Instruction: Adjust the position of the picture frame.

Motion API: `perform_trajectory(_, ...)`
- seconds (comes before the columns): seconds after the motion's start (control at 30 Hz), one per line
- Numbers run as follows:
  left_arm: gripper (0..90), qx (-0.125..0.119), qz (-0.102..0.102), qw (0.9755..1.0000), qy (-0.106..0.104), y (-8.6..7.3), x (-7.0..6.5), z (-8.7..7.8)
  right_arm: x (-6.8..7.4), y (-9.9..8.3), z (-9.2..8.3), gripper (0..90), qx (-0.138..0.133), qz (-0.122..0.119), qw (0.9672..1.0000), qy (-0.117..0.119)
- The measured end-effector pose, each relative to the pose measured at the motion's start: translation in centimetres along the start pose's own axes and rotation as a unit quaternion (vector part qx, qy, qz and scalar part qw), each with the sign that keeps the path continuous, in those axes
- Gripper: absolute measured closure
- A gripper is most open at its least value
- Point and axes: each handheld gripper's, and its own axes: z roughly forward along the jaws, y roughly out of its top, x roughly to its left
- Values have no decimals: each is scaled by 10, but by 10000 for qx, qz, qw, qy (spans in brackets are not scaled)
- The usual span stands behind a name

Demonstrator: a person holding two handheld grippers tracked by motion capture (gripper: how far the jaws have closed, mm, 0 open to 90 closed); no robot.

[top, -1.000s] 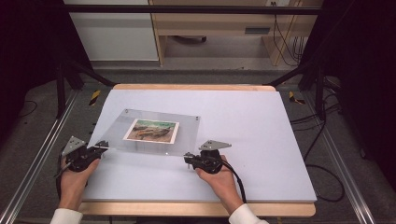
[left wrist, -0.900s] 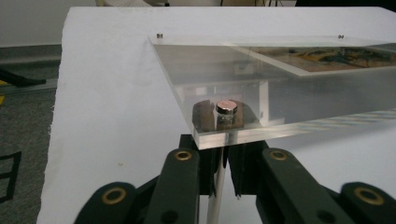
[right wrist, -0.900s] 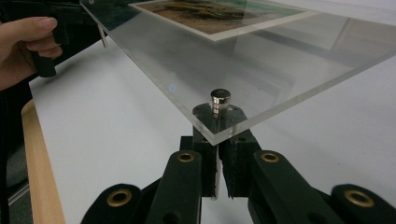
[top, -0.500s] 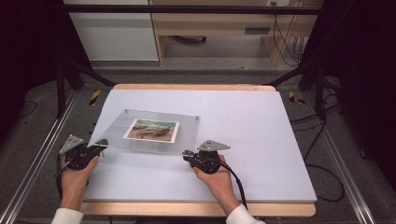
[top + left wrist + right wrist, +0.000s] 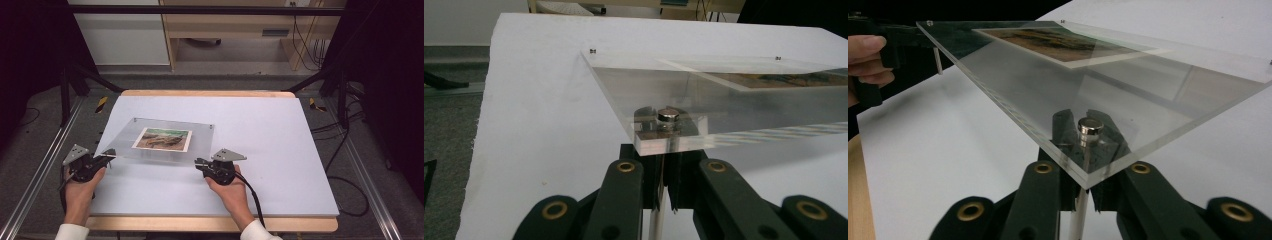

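My left gripper is clamped shut on the thin metal leg under the near left corner of the clear picture frame, and my right gripper is pinched shut the same way on the leg beneath the near right corner. In each gripper view the round metal cap of that corner's post sits right above the closed jaws, so the frame lies straight ahead of and slightly over both tools, running away from me toward the far side of the white table.

The frame's long axis runs left to right, from one gripper to the other, with the photo in its middle. The near edge looks lifted off the table, while whether the far edge touches it I can't tell. Neither hand is nearer; each owns one near corner. I judge that any coming move hinges on both hands travelling together, or the panel will twist between them.
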Motion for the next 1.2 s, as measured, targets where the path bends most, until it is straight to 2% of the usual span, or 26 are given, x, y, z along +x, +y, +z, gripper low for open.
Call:
perform_trajectory(0.4, 833, 85, 99, 9999, -30, -1, 1, 1, 0, 1, 0, 845, 63, 64, 10000, 11)
perform_trajectory(0.63, 788, 127, 102, 9998, -65, -1, 1, 7, 0, 0, 0, 845, 109, 73, 9999, 21)
perform_trajectory(0.77, 833, 89, 124, 9999, -22, 0, 1, 6, 0, 1, 0, 845, 95, 73, 9999, 12)
perform_trajectory(1.03, 838, 44, 106, 9999, -92, 5, -2, 2, 0, 4, -3, 843, 40, 55, 9999, -107)
perform_trajectory(1.2, 840, -40, 33, 9998, -200, 9, -6, -3, 0, 10, -10, 836, -85, -8, 9996, -287)
